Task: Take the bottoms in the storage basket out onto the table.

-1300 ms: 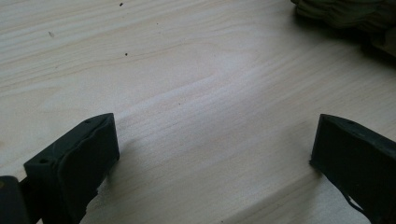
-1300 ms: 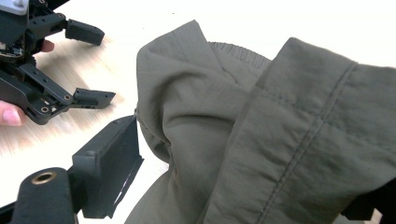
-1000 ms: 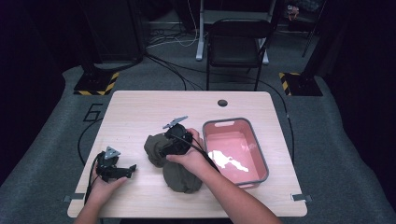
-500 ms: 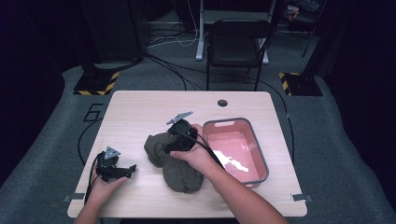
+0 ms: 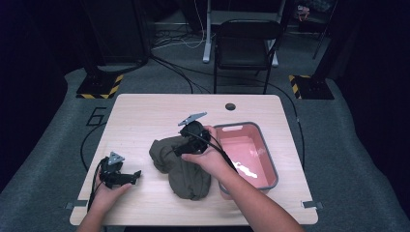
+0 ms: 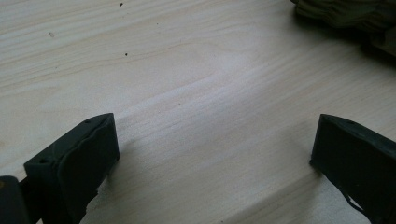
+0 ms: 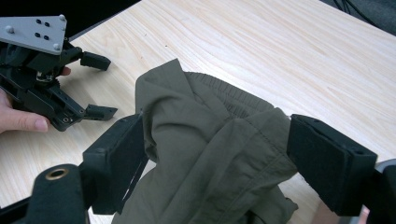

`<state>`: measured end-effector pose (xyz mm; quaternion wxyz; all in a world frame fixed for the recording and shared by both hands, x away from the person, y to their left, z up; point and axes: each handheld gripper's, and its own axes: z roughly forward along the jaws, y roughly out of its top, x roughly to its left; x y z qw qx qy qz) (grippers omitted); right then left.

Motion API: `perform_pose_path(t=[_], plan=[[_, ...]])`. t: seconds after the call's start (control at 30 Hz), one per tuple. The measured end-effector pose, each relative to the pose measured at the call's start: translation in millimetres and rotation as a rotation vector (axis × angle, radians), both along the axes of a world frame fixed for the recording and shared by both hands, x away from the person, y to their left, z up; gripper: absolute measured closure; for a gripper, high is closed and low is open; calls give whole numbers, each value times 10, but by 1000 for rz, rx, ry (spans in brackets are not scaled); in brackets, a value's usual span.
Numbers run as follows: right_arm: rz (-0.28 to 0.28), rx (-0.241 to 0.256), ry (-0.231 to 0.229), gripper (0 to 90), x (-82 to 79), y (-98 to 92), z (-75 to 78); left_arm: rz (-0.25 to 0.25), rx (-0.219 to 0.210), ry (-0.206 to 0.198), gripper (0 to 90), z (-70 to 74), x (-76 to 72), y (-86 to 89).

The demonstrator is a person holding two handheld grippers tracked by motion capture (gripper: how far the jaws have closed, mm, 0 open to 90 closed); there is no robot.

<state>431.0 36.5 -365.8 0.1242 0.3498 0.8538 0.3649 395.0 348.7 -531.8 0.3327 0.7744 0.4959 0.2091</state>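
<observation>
Olive-green cloth [image 7: 219, 154] lies bunched between the wide-open jaws of the right gripper [image 7: 215, 158], which straddle a raised fold but do not pinch it yet. The garment sits on the wooden table [image 5: 145, 121], just beside the pink bin [image 5: 268, 159]. The left gripper [image 5: 126, 176], well apart from the cloth, rests low with jaws spread over bare wood, holding nothing. I judge the grasp is beginning; next the right jaws should close on the fold

- Left gripper [image 5: 137, 173]: black frame, grey three-cornered plate with small screw holes, black cable trailing.
- Right gripper [image 7: 217, 161]: broad black fingers [image 7: 327, 158], brass-coloured eyelet, grey plate.
- Forearms bare, no sleeves.
</observation>
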Motion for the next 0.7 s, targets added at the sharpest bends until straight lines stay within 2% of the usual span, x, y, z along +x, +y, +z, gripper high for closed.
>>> perform_pose_path(t=[0.4, 0.7], plan=[[-9, -5, -8, 189, 22, -135, 52, 0, 1, 0, 5, 0, 0, 0], [-53, 6, -13, 193, 53, -331, 43, 0, 0, 0, 5, 0, 0, 0]])
